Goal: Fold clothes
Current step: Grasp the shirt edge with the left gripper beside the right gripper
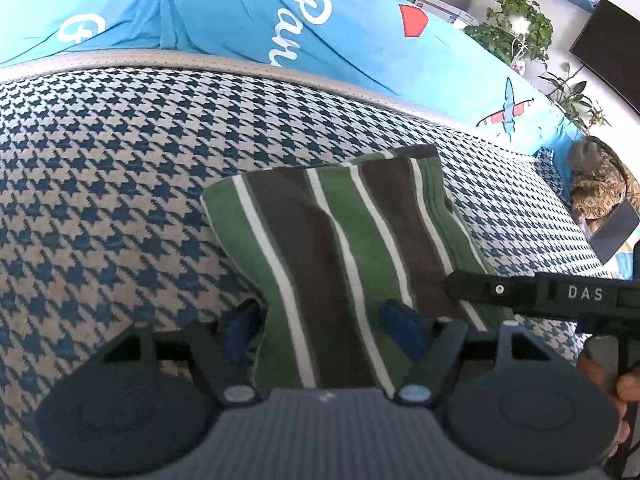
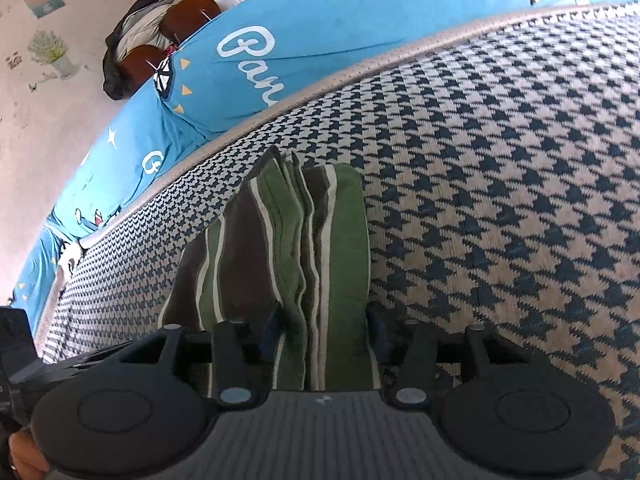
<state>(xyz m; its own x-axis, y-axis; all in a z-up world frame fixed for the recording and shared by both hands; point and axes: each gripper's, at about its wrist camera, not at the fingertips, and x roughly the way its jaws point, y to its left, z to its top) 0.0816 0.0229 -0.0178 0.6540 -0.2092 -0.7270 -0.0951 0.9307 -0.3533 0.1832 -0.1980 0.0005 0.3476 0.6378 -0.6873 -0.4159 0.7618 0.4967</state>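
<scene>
Nearest to me, my left gripper (image 1: 322, 326) stands with its blue pads apart, one pad off the cloth's left edge and the other lying over the stripes; nothing is pinched between them. My right gripper (image 2: 326, 330) is likewise parted, its pads on either side of the near end of the folded stack without pressing on it. In the left wrist view my right gripper's black finger reaches in from the right, its tip touching the cloth's right side.

The folded garment (image 1: 340, 248), striped green, dark brown and white, lies flat on the houndstooth cushion (image 1: 100, 184); from the right wrist its layered edges (image 2: 296, 216) show stacked in a neat bundle. The cushion around it is bare.

Behind the cushion's pale piped border runs a blue cover (image 1: 248, 20) printed with white script and red shapes. At the right end of the seat sits a brown patterned bundle (image 1: 600, 184) beside a dark flat slab. Farther off stand leafy plants (image 1: 516, 28) and a dark screen (image 1: 608, 48); the right wrist view shows brown chairs (image 2: 188, 12) draped with dark clothing near a wall.
</scene>
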